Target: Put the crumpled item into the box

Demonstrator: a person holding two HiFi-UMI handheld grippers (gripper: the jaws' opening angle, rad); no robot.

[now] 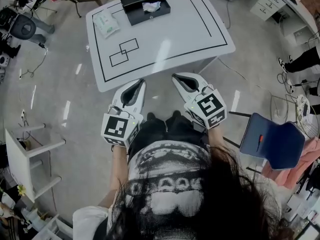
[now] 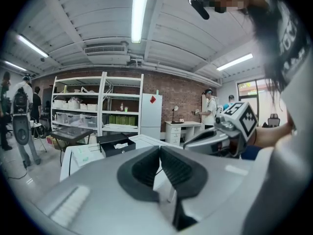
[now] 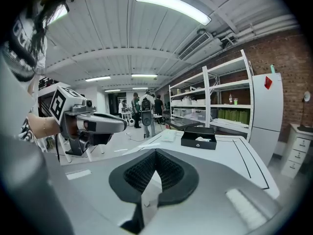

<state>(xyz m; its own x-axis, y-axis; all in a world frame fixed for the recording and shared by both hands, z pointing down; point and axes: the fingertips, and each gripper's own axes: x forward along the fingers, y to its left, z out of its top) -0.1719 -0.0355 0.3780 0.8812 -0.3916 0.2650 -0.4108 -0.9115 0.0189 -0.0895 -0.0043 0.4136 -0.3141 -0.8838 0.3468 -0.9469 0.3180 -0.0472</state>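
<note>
Inside the black box [image 1: 131,15], at the far edge of the white tabletop [image 1: 170,39], the crumpled item [image 1: 151,6] lay as a small white wad, so the task looked finished, or nearly so. Both tools were well short of the box, off the tabletop's near edge and close to the person's waist. The left gripper [image 1: 141,81] had its fingers pressed together with nothing between them, and so did the right gripper [image 1: 176,76].

Little seemed able to go wrong unless someone reached in again. A low pass over the box could have snagged the loose wad and lifted it out, or knocked the light box askew. The flat white packet [image 1: 106,23] just left of the box could also have been taken for the target.

The head view alone showed the wad's place within the box and the packet beside it. The 2 gripper views alone showed the ribbed pads meeting, along with shelving and people standing beyond the box.
</note>
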